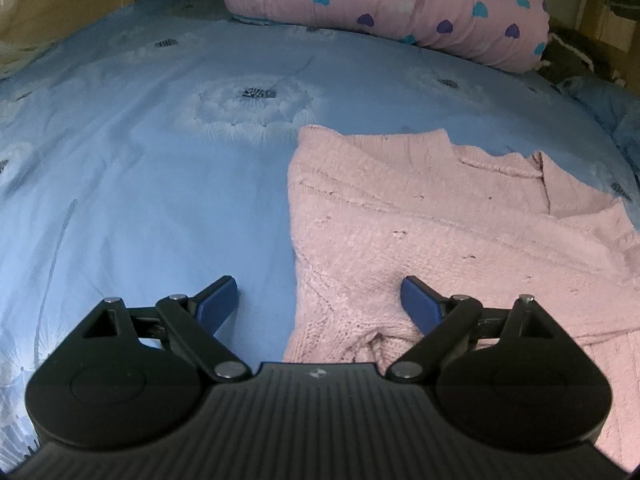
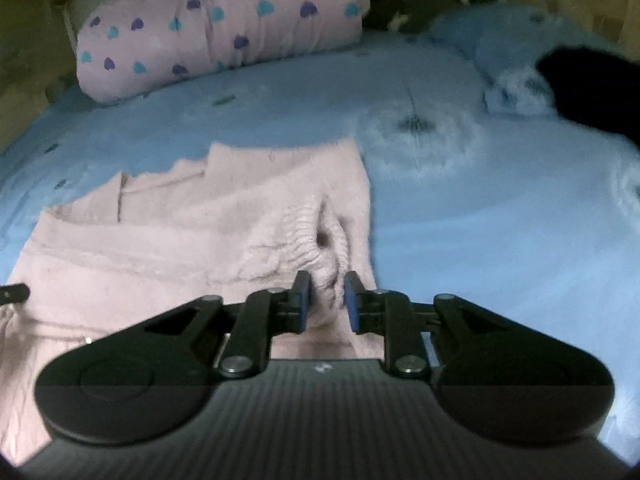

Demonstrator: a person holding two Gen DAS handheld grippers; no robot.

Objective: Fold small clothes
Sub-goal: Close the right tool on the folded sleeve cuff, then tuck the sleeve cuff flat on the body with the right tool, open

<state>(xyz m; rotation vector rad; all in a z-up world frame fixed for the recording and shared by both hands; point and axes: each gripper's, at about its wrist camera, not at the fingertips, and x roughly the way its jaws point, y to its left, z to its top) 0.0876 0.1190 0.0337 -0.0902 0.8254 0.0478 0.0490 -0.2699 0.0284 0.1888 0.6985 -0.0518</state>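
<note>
right claw (image 2: 325,300) sits nearly closed with a bunched ribbed cuff (image 2: 304,248) of the pink knit sweater (image 2: 160,248) between its pads, contact looks like a pinch. left claw (image 1: 316,300) is spread wide over the sweater's left hem, holding nothing. carry the cuff inward, keep it low and taut. beyond: blue dandelion duvet (image 1: 160,160), heart-print bolster (image 1: 380,4), nothing blocking.

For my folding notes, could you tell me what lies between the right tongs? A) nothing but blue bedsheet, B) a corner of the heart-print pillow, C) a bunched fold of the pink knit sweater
C: in the right wrist view the right tongs stand narrow around a bunched ribbed fold of the pink knit sweater.
</note>
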